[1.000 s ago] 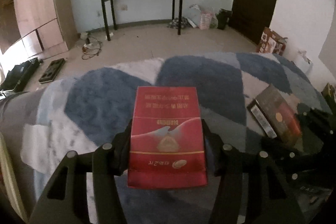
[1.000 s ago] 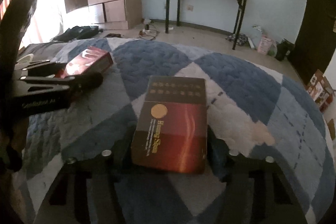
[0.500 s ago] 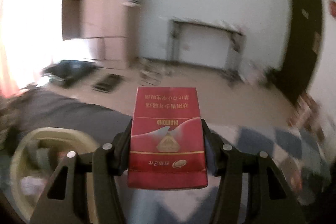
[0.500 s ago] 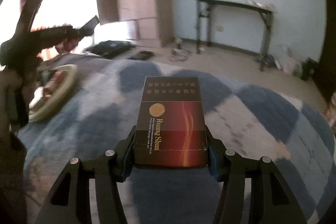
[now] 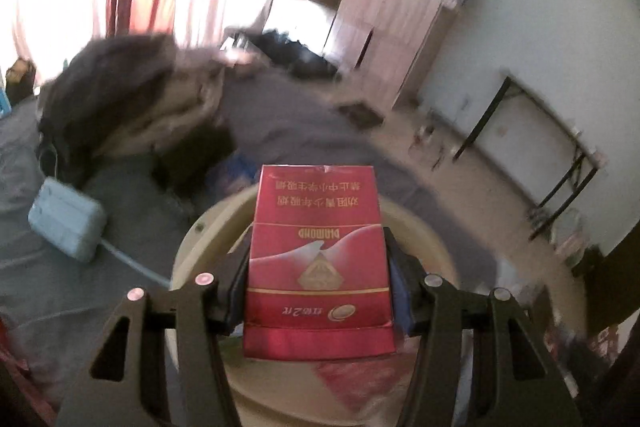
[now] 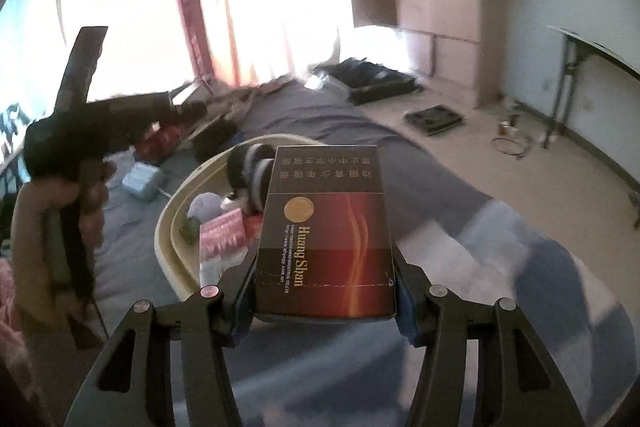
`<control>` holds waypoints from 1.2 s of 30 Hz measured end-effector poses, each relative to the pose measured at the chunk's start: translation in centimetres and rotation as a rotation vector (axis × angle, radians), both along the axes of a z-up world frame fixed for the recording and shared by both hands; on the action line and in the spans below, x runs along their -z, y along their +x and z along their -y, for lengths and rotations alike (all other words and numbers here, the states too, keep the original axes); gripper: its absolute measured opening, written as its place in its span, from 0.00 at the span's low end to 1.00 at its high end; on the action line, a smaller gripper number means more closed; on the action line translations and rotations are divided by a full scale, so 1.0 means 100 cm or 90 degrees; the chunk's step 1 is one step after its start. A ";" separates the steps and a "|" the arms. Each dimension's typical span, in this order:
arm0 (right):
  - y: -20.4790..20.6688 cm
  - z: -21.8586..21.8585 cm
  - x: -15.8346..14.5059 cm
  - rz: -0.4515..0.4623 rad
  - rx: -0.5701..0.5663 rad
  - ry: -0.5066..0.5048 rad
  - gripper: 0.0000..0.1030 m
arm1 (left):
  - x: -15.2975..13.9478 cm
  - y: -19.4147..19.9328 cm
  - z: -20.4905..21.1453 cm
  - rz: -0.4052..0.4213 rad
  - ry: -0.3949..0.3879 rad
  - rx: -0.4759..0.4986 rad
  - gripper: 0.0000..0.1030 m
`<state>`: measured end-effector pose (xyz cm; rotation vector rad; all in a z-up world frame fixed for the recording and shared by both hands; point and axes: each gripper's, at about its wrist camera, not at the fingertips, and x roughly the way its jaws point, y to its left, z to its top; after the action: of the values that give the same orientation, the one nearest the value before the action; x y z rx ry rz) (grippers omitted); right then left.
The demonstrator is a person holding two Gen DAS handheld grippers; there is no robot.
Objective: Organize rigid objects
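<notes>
Red box point(image 5: 318, 263) is clamped in the left tool point(image 5: 318, 291), poised over the cream basin point(image 5: 192, 247) on the bed. Right tool point(image 6: 326, 291) grips the dark box point(image 6: 326, 231) just beside the basin. Carry step; next, lower and release both inside.

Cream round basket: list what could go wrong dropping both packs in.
1. The cream round basket already holds headphones and pink packets; the dark brown Huang Shan pack in the right tool may land on them and slide out.
2. Left tool holds the red Diamond pack above the rim; released early, it may tip off.
</notes>
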<state>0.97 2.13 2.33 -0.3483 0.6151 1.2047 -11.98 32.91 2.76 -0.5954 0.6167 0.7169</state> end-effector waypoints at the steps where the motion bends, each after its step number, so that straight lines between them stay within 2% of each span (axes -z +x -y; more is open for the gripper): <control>1: -0.002 -0.020 0.002 0.008 -0.021 -0.020 0.54 | 0.006 0.000 -0.005 -0.010 -0.011 -0.002 0.56; 5: -0.004 -0.065 0.007 0.010 -0.061 -0.072 0.53 | 0.026 -0.009 -0.017 -0.016 -0.052 0.004 0.57; 8: -0.008 -0.098 0.013 0.026 -0.089 -0.116 0.53 | 0.038 -0.006 -0.019 -0.066 -0.053 0.017 0.57; 12: -0.007 -0.125 0.026 0.043 -0.104 -0.154 0.53 | 0.052 -0.003 -0.026 -0.085 -0.078 0.011 0.57; 13: -0.009 -0.130 0.025 0.044 -0.110 -0.157 0.54 | 0.052 -0.003 -0.025 -0.095 -0.078 0.002 0.61; 14: -0.015 -0.137 0.024 0.052 -0.114 -0.154 0.54 | 0.052 -0.003 -0.027 -0.104 -0.080 -0.010 0.73; 17: -0.020 -0.136 0.026 0.070 -0.127 -0.142 0.56 | 0.041 -0.012 -0.027 -0.088 -0.061 -0.052 0.97; 18: -0.020 -0.137 0.027 0.073 -0.127 -0.140 0.56 | 0.034 -0.016 -0.025 -0.076 -0.050 -0.067 1.00; 19: -0.022 -0.138 0.032 0.077 -0.128 -0.138 0.63 | 0.025 -0.020 -0.022 -0.058 -0.045 -0.074 1.00; 20: -0.023 -0.131 0.031 0.081 -0.129 -0.135 0.69 | 0.015 -0.022 -0.017 -0.033 -0.040 -0.072 1.00; 22: -0.024 -0.123 0.027 0.081 -0.130 -0.111 0.88 | -0.001 -0.024 -0.009 0.002 -0.026 -0.065 1.00; 24: -0.025 -0.105 0.016 0.078 -0.137 -0.072 0.97 | -0.023 -0.022 0.009 0.033 -0.001 -0.056 1.00; 26: -0.023 -0.074 0.003 0.066 -0.149 -0.025 0.99 | -0.044 -0.015 0.032 0.042 0.027 -0.049 1.00; 28: -0.014 -0.038 -0.004 0.049 -0.156 0.009 1.00 | -0.069 -0.005 0.068 0.050 0.089 -0.015 1.00; 30: 0.000 -0.007 0.002 0.057 -0.130 -0.002 1.00 | -0.089 0.006 0.100 0.089 0.131 0.034 1.00; 34: 0.027 0.046 0.034 0.085 -0.057 -0.074 1.00 | -0.099 0.030 0.141 0.142 0.123 0.069 1.00; 36: 0.031 0.063 0.047 0.075 -0.065 -0.053 1.00 | -0.095 0.039 0.159 0.124 0.134 0.053 1.00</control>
<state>4.09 -4.21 -2.36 -0.5230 0.5514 1.2477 -8.03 17.02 12.22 -0.4352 0.3782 0.6272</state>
